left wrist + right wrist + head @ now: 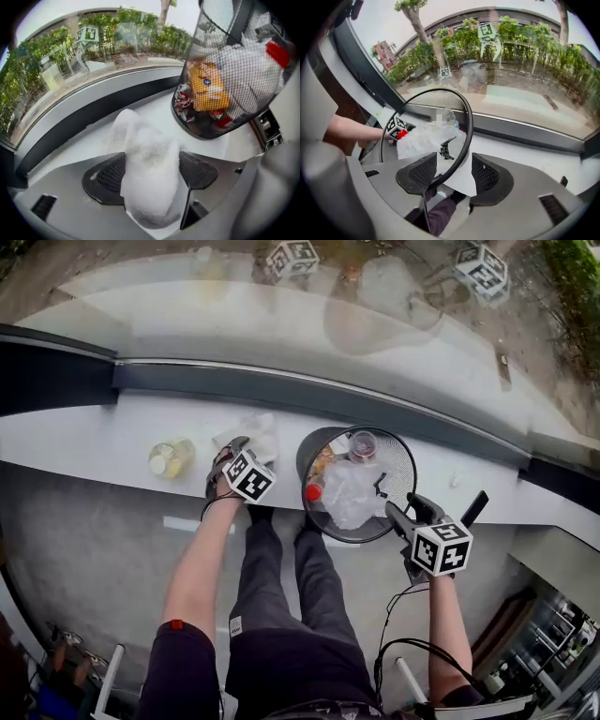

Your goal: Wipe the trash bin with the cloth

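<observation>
Head view
- Tabletop (pixel 94 442): pale ledge running across the middle of the frame, under a window.
- Trash bin (pixel 309 442): black mesh, round, standing on the ledge right of centre; its near side overhangs the ledge edge.
- Bin contents: crumpled clear plastic bag (pixel 352 491), red cap (pixel 313 491), clear cup (pixel 362 444).
- Cloth (pixel 255 432): white, bunched, lying on the ledge just left of the bin.
- Left claw (pixel 228 457): pointing down at the near edge of the cloth.
- Right claw (pixel 412 512): at the bin's near right rim.
- Jar (pixel 172 457): clear with yellowish contents, on the ledge left of the cloth, apart from it.
- Person's legs (pixel 281 596): lower centre, below the ledge.

Left gripper view
- Left claw (pixel 152 161): jaws spread wide; the cloth (pixel 145 197) fills the gap between them but is not squeezed.
- Cloth position: resting on the tabletop (pixel 154 105), lower centre of the frame.
- Trash bin (pixel 225 70): upper right, close to the cloth; a yellow packet (pixel 208 89) shows through the mesh.

Right gripper view
- Right claw (pixel 453 171): jaws spread wide, one on each side of the bin's rim (pixel 466 112), not clamped on it.
- Trash bin: rim arcs through the centre of the frame; plastic bag (pixel 422 138) inside.
- Left claw's marker cube (pixel 396 125): centre left, beyond the bin.
</observation>
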Motion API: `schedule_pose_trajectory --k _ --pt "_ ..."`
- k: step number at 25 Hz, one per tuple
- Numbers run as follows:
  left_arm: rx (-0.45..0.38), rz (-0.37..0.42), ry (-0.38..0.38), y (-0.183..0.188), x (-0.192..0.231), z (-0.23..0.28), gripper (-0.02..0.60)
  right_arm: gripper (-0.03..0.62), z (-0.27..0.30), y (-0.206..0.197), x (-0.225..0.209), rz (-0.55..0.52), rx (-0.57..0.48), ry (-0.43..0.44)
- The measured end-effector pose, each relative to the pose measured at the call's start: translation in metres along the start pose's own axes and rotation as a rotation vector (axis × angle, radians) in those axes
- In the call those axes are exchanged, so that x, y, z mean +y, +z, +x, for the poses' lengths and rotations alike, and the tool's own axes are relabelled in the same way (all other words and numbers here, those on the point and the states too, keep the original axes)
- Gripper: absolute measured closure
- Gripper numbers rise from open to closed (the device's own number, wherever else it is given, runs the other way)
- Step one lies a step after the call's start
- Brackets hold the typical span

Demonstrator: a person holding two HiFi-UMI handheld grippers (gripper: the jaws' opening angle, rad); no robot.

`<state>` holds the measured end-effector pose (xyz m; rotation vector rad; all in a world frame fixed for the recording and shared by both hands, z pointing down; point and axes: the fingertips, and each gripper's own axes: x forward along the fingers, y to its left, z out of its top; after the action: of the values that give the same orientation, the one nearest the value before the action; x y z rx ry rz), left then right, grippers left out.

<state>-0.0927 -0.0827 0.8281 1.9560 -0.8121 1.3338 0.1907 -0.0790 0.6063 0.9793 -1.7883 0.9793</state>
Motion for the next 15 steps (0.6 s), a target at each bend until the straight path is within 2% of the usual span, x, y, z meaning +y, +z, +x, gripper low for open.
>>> schedule_pose_trajectory --k 1,3,5,6,8,11,13,15 --pt "-0.010 0.007 0.000 -0.002 -0.001 0.005 0.241 0.364 0.002 -0.004 0.000 -0.021 0.012 -0.002" --pt "-0.046 0.010 -0.005 0.000 0.001 0.009 0.350 0.380 0.008 -0.007 0.001 0.003 0.006 0.029" --pt "-0.090 -0.007 -0.022 0.007 0.004 0.007 0.479 0.427 0.010 -0.003 0.001 0.098 -0.023 0.060" --pt "-0.117 -0.026 -0.036 0.011 0.004 0.002 0.512 0.442 0.010 -0.002 -0.001 0.146 -0.031 0.063" --pt "-0.218 -0.093 -0.064 0.025 0.003 -0.023 0.526 0.464 0.010 -0.003 -0.003 0.200 -0.029 0.052" --pt "-0.482 -0.192 -0.101 0.066 0.002 -0.099 0.526 0.476 0.011 -0.003 -0.007 0.241 -0.034 0.035" --pt "-0.641 -0.182 -0.116 0.093 -0.003 -0.155 0.526 0.481 0.012 -0.003 -0.008 0.301 -0.062 0.039" --pt "-0.731 -0.123 -0.129 0.112 -0.013 -0.192 0.526 0.485 0.013 -0.004 -0.009 0.359 -0.095 0.040"
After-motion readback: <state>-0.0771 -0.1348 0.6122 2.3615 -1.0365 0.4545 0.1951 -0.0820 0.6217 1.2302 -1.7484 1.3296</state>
